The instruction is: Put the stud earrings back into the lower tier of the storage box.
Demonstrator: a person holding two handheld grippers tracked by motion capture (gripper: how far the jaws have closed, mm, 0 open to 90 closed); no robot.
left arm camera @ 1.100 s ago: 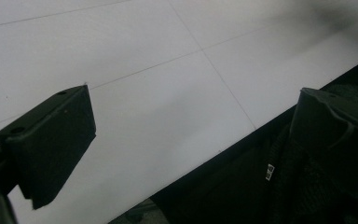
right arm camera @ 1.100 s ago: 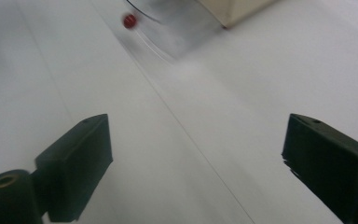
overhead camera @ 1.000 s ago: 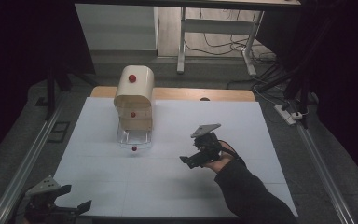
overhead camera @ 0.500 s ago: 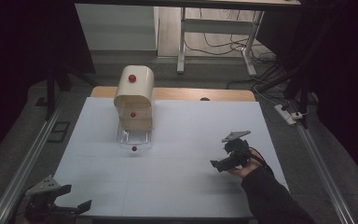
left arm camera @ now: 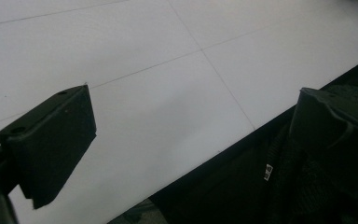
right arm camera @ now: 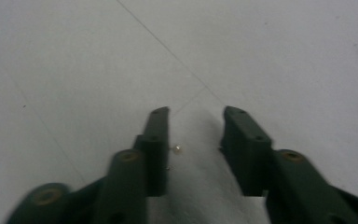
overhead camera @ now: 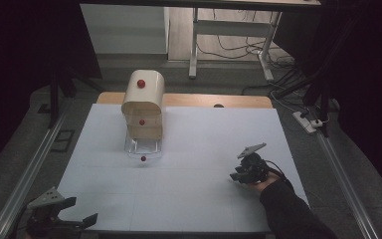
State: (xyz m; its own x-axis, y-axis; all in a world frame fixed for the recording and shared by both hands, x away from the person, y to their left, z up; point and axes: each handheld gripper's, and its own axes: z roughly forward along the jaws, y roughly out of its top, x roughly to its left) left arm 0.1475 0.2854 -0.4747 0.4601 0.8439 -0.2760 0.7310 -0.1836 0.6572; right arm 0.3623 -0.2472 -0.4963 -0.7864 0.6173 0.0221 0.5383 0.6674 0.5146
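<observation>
1. The right gripper [right arm camera: 193, 135] hangs low over the white table [overhead camera: 204, 149], jaws parted and empty, pointing down at bare surface.
2. The left gripper [overhead camera: 74, 219] sits at the near left corner, jaws wide, holding nothing.
3. Well apart, a cream drawer cabinet [overhead camera: 143, 102] stands toward the back with its clear bottom drawer [overhead camera: 142, 148] pulled out, probably for access.

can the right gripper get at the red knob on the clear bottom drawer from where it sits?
Probably yes. The right gripper is open and holds nothing, and bare white table lies between it and the red knob, which faces the person's side. It is not close, so the arm would have to travel left.
</observation>
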